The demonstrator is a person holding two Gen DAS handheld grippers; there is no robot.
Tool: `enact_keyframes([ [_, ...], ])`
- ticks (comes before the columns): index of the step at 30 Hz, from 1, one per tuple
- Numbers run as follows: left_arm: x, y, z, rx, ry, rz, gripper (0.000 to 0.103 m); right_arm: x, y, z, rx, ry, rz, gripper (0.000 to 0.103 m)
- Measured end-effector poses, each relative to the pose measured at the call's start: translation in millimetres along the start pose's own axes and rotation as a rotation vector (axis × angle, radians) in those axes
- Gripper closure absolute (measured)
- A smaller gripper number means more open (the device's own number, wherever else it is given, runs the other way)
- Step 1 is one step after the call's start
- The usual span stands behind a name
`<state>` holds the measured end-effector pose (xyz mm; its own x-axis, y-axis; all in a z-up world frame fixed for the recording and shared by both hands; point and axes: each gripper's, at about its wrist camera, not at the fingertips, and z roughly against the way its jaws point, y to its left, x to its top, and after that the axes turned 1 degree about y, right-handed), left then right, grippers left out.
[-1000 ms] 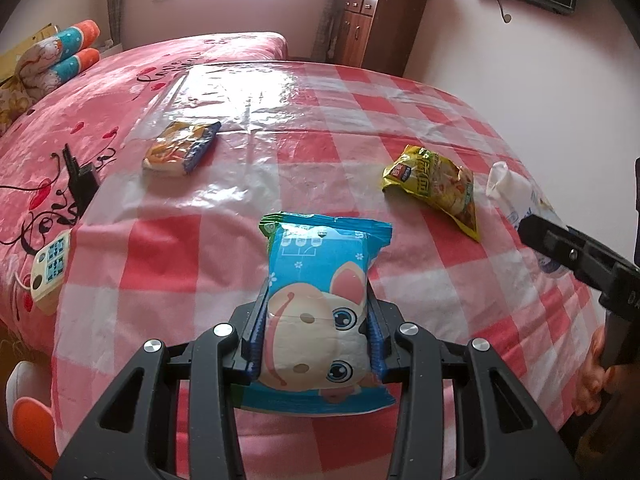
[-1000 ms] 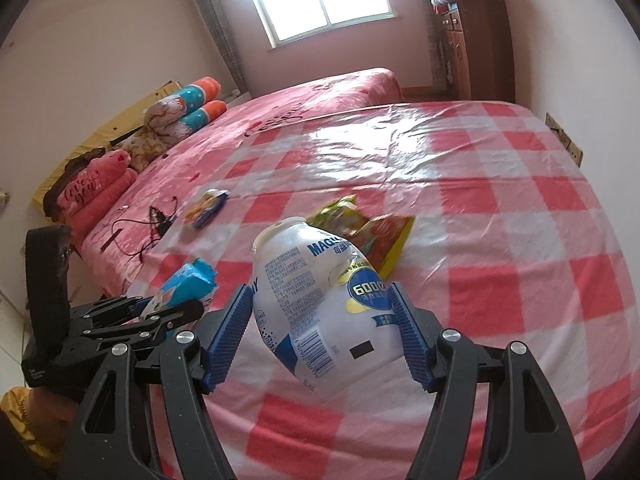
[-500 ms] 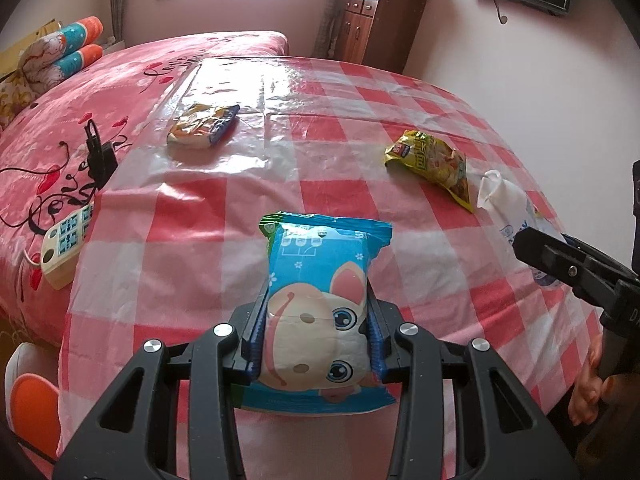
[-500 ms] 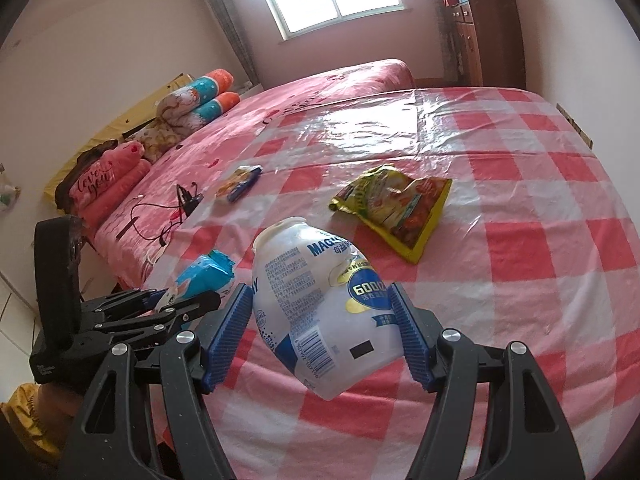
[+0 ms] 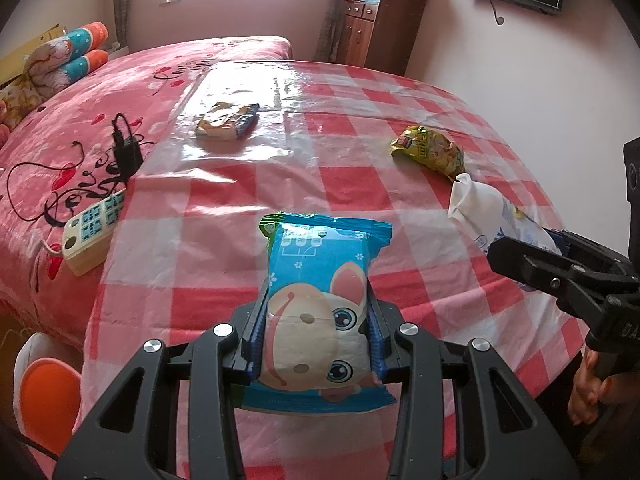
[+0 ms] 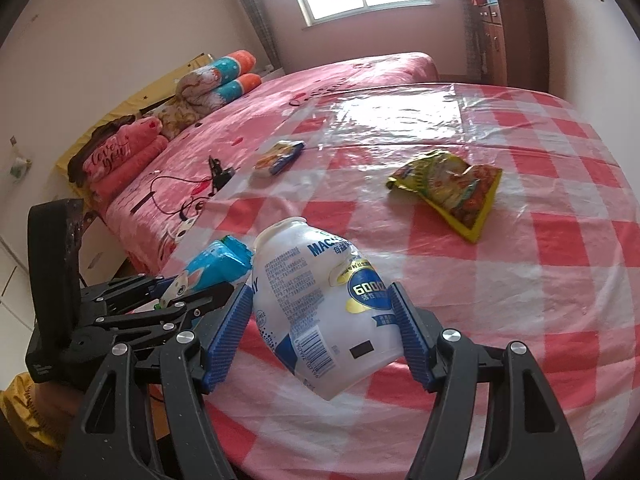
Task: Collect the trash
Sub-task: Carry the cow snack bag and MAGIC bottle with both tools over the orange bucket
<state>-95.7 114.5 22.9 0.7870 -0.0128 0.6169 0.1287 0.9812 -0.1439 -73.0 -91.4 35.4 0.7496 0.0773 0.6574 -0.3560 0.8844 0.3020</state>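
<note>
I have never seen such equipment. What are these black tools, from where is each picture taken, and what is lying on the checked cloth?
A person holds two hand-held black grippers, each carrying a camera looking along its jaws. In the left camera's picture, the left gripper clamps a blue cartoon-printed soft packet. In the right camera's picture, the right gripper clamps a white plastic bottle. On the red-and-white checked plastic cloth lie a yellow snack bag and a small blue-and-orange wrapper.

Readable print on bottle, pack, pillow and bedspread

The bottle (image 6: 320,304) shows "MAC" and "6000"; the blue pack (image 5: 320,312) has a small "OPEN"; a pink pillow (image 6: 116,156) reads "Love you"; the bedspread (image 5: 80,184) reads "Love".
</note>
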Motion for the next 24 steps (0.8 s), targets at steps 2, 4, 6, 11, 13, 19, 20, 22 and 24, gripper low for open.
enact_keyframes([
  [2,-2,3,4,0.003,-0.002,0.005,0.061,-1,5,-1,0.01,0.009,0.003,0.033],
  [4,-5,7,8,0.009,-0.004,0.009,0.061,-2,8,-3,0.018,0.016,0.005,0.033],
  [6,-8,11,11,0.018,-0.006,0.013,0.061,-4,13,-4,0.025,0.025,0.008,0.033],
  [11,-13,23,21,0.035,-0.017,0.035,0.061,-7,26,-5,0.033,0.04,0.029,0.033],
  [13,-16,28,25,0.043,-0.023,0.045,0.061,-7,30,-5,0.036,0.043,0.036,0.033],
  [19,-23,46,37,0.067,-0.036,0.076,0.061,-8,43,-6,0.044,0.053,0.065,0.033],
  [20,-24,49,38,0.071,-0.037,0.081,0.061,-8,46,-7,0.046,0.055,0.07,0.033],
  [22,-26,54,41,0.08,-0.04,0.091,0.061,-9,51,-7,0.051,0.06,0.077,0.033],
  [24,-29,59,44,0.09,-0.042,0.102,0.061,-9,53,-9,0.056,0.064,0.084,0.033],
])
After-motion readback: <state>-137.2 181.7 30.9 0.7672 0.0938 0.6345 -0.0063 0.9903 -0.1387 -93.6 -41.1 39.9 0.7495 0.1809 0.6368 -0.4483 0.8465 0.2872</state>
